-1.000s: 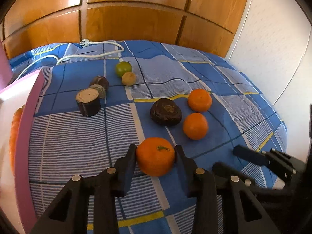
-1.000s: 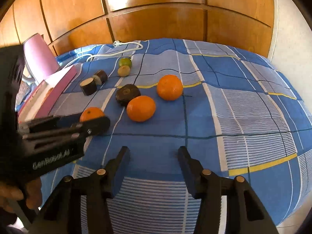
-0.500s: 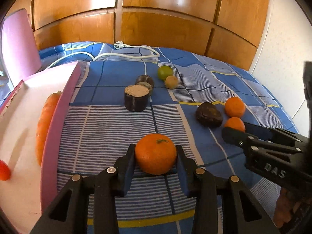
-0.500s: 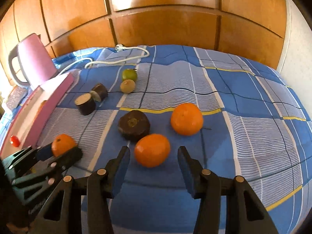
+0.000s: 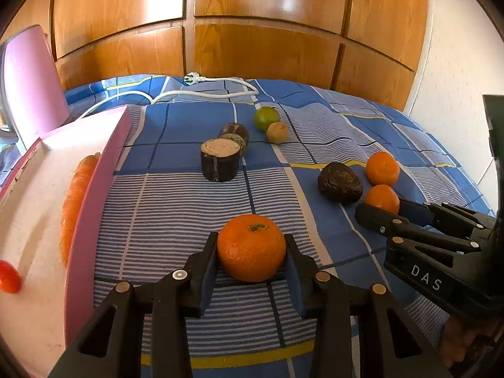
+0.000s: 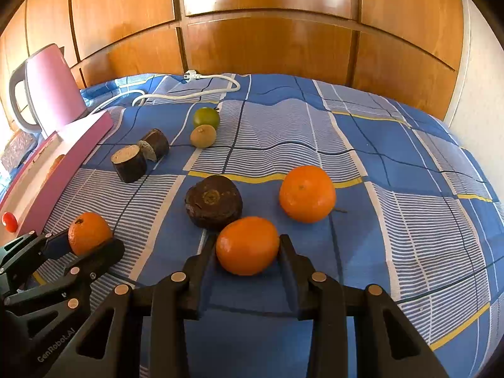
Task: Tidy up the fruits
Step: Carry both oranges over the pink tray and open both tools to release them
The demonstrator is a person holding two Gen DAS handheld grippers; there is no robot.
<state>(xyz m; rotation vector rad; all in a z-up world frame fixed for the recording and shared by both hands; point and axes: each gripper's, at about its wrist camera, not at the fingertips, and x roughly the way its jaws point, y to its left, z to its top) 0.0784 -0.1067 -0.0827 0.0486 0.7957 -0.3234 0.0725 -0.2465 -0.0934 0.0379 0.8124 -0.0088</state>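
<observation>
My left gripper (image 5: 251,239) is shut on an orange (image 5: 251,247) with a green stem, held just over the blue checked cloth beside the pink-walled tray (image 5: 94,189). The right wrist view shows that same orange (image 6: 89,233) at the lower left. My right gripper (image 6: 247,244) is closing its jaws around a second orange (image 6: 247,245) that rests on the cloth, and both pads touch its sides. A third orange (image 6: 307,193) lies just behind and to the right. A dark wrinkled fruit (image 6: 214,201) sits right behind the second orange.
The tray holds a carrot (image 5: 74,198) and a small red tomato (image 5: 8,280). Two dark cut cylinders (image 6: 129,163), a lime (image 6: 205,117) and a small tan fruit (image 6: 203,136) lie farther back. A pink kettle (image 6: 53,88) and white cable (image 5: 204,94) are at the rear.
The left gripper carried its orange left toward the tray. The right gripper advanced to the second orange and its jaws narrowed from well apart to touching it.
</observation>
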